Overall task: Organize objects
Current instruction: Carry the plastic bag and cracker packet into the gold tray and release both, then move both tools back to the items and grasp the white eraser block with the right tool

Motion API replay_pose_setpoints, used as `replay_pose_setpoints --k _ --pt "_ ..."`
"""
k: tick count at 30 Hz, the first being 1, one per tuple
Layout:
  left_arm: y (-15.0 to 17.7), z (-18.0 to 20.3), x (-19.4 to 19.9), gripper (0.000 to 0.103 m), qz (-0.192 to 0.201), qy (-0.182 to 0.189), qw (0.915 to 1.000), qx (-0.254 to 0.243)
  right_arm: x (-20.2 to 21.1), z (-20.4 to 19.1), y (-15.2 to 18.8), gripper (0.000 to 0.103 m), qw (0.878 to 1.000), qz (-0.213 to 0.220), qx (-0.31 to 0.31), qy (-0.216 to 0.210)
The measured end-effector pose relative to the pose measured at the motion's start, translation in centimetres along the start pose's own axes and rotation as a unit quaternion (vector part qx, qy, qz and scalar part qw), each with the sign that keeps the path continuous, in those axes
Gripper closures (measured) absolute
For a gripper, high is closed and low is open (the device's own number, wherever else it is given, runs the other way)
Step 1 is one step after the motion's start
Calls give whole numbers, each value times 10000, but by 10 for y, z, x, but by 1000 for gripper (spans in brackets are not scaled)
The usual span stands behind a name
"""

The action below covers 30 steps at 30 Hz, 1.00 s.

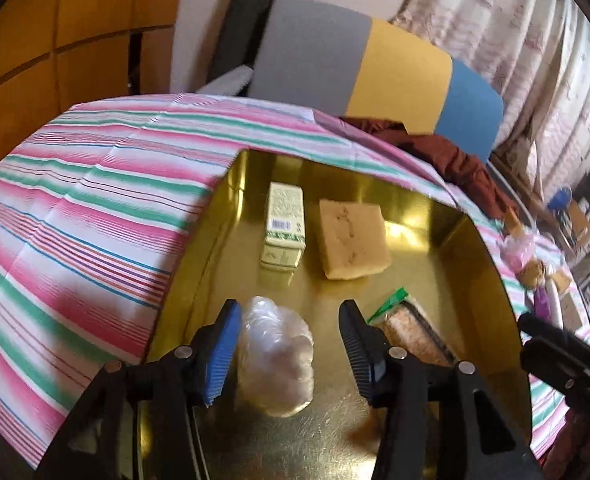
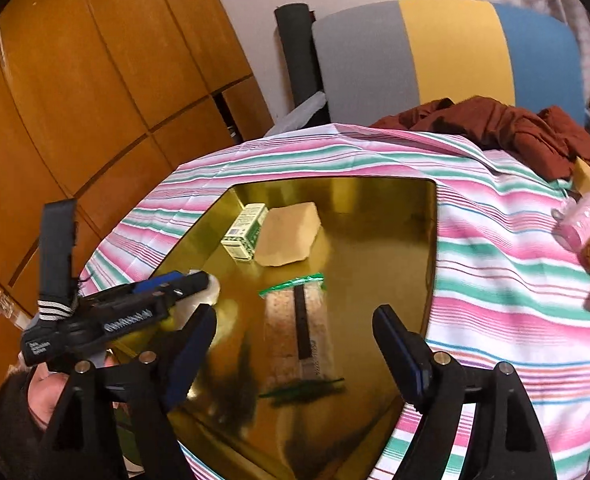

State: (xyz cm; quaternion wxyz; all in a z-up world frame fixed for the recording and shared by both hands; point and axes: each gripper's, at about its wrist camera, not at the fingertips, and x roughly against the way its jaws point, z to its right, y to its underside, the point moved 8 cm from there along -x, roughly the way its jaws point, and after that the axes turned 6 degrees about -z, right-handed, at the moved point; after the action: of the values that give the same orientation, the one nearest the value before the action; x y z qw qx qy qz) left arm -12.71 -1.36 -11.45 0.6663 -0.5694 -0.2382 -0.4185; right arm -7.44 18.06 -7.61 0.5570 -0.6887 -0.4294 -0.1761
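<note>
Partly hidden behind the left gripper (image 1: pixel 289 356), whose fingers are spread, a clear bag (image 1: pixel 275 360) is blurred. It is kept in the gold tray (image 1: pixel 435 216) with a tin (image 1: pixel 283 226), sponge (image 1: pixel 353 238) and packet (image 1: pixel 415 330); the right gripper (image 2: pixel 295 344) is spread wide too.

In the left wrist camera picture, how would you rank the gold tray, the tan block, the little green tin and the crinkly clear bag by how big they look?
1. Gold tray, easily the largest; it holds the others.
2. Clear bag and tan block look about equal; the bag lies nearer the camera, between the open left hand-held gripper fingers, so I won't rank them.
3. Green tin, smallest.
</note>
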Motion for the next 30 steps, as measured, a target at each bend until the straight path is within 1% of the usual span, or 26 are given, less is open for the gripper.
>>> replay_pose_setpoints --k 4,9,13,18,27,29,30 --pt "0 7 11 52 155 46 9998 92 3 10 3 22 9999 30 -123 27" --pt "1 32 19 52 235 165 9995 -149 10 19 4 22 9996 119 -228 78" --pt "3 56 23 51 238 280 9985 -398 17 27 4 22 9993 185 -295 148" --pt "6 79 24 51 188 392 9973 -586 26 39 5 22 9984 275 -432 221" --pt "21 128 25 50 61 685 9921 -1052 47 66 10 22 9958 446 -711 371" --pt "24 138 24 48 29 713 9907 -1156 51 74 12 22 9948 481 -806 405" --pt "26 144 23 41 -2 721 9899 -1220 53 78 13 22 9943 494 -841 421"
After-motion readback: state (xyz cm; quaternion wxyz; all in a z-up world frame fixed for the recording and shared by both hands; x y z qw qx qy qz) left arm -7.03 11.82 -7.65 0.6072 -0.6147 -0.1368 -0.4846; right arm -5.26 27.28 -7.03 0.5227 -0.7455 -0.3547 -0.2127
